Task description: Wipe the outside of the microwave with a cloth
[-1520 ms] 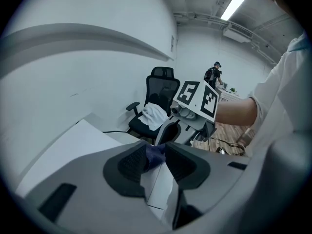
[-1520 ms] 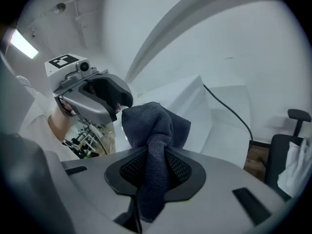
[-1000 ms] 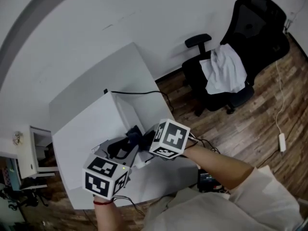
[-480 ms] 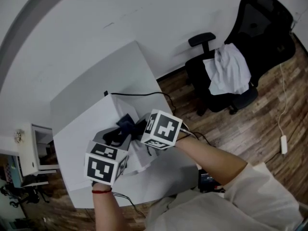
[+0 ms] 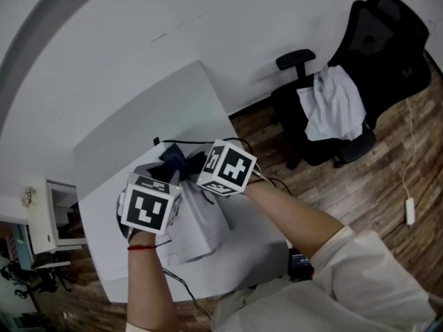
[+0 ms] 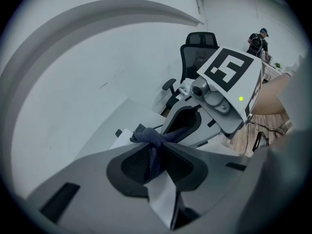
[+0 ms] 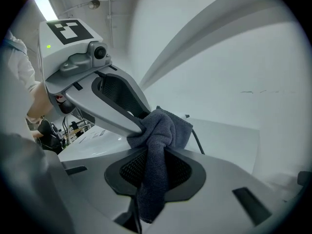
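You had both grippers on the one cloth (image 7: 161,130), a dark bunched rag held up over the back part of the white microwave (image 5: 197,237) on the desk (image 5: 166,109). No view showed whether it touched the casing. Your right gripper (image 7: 153,162) had its jaws part closed, with the cloth pinched between them and a tail hanging down through the gap. Your left gripper (image 6: 156,155) had just been closing its jaws, and they were nipped on a fold of the same cloth, tip to tip with the other pair.

The likely trouble was the shared hold. If your hands drew apart, the cloth could be tugged out of the weaker pinch, probably the left, which had only a narrow fold. Balled up like that, it also offered little flat face for wiping, so a hard jaw tip might scrape the casing instead. The black cable (image 5: 201,142) ran just beside the cloth and could snag on a sweep towards the back.

The microwave was the only container, and its inside was not in view.
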Motion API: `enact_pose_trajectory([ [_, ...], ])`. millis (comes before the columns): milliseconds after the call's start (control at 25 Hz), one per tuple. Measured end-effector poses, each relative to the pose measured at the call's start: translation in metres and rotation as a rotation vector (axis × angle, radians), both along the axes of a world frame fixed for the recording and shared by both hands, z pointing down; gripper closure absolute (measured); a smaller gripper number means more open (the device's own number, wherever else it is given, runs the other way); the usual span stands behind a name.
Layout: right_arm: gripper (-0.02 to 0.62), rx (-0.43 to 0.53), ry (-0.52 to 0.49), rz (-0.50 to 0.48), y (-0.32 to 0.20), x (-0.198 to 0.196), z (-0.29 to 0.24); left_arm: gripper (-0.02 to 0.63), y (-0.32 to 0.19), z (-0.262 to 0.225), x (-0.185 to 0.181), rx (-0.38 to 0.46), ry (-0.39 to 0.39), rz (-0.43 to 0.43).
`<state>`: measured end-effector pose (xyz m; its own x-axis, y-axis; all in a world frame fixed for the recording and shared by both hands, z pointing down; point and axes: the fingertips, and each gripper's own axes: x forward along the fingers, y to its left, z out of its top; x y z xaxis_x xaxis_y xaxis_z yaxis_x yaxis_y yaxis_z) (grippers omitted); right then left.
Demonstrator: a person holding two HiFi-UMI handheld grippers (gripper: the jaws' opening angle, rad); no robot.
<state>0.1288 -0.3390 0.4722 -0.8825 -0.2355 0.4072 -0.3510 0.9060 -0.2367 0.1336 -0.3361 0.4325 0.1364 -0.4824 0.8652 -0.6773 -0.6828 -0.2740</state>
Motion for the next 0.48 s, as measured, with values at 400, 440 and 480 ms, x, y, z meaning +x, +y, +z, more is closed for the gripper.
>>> enact_pose_trajectory([
  [400,0.5,-0.013,-0.089,-0.017,-0.023,-0.004,0.0,0.572,-0.026,0.0,-0.005,-0.038,0.011,-0.028],
  [440,0.5,-0.024,-0.108,-0.02,-0.022,-0.003,0.001,0.574,-0.026,0.0,-0.006,-0.041,0.016,-0.036],
  [480,0.499,-0.036,-0.125,-0.022,-0.021,-0.002,0.002,0.575,-0.025,0.001,-0.007,-0.043,0.02,-0.044],
])
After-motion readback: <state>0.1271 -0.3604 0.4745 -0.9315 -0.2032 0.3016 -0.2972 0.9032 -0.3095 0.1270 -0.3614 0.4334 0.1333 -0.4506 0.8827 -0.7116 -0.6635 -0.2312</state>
